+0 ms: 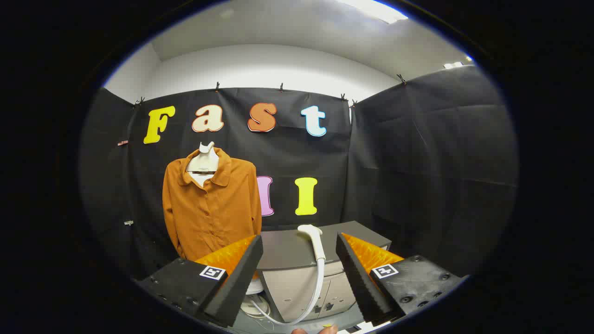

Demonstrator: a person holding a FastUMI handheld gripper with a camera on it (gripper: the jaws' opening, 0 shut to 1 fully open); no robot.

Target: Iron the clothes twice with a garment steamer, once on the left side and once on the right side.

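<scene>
The white plastic garment steamer head (314,239) lies on the dark grey tabletop (287,250), just ahead of my jaws and in line with the gap between them. Its white hose (314,297) drops over the front edge and curves down past the pale cabinet front (297,290) below, toward a white base unit (254,301) that I can only partly see behind my left finger. My gripper (299,260) is spread wide open with nothing between the fingers; neither finger touches the steamer. Beyond my left finger, the rust-orange button-up shirt (211,208) with a collar hangs on a white hanger (204,160) against the black cloth wall (417,162), left of the tabletop and well apart from the steamer head. A person's fingertips (315,330) show just beneath my jaws.
</scene>
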